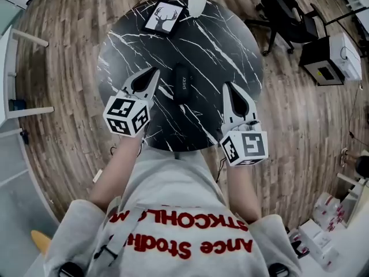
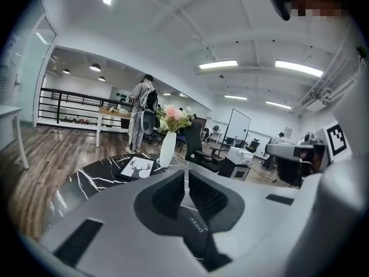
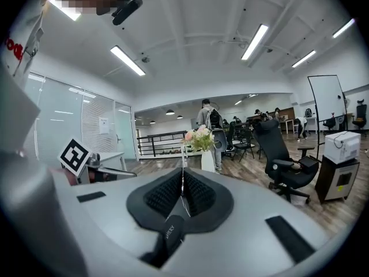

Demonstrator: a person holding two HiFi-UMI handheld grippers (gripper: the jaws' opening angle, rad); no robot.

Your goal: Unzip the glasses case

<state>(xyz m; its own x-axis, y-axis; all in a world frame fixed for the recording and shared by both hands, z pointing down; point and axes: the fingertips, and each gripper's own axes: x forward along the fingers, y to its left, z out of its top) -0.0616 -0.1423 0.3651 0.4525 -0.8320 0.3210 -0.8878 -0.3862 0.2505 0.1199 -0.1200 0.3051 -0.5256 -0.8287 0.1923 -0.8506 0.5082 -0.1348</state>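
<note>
A black zipped glasses case point(image 1: 182, 83) lies near the middle of the round black marble table point(image 1: 230, 45), long axis running away from me. To the left of the case, apart from it, is my left gripper point(image 1: 155, 71), shut and empty. On the other side my right gripper point(image 1: 226, 86) is also shut with nothing in it, a little further from the case. In the left gripper view the case point(image 2: 199, 229) shows below the closed jaws of the left gripper point(image 2: 186, 178). The right gripper view has the case point(image 3: 170, 232) under the shut right gripper point(image 3: 183, 183).
A framed deer picture point(image 1: 164, 17) and a white vase of flowers point(image 1: 196, 0) stand at the table's far edge. A black office chair point(image 1: 288, 16) and a white box on a cabinet point(image 1: 330, 59) stand on the wood floor to the right. A person point(image 2: 141, 114) stands far off.
</note>
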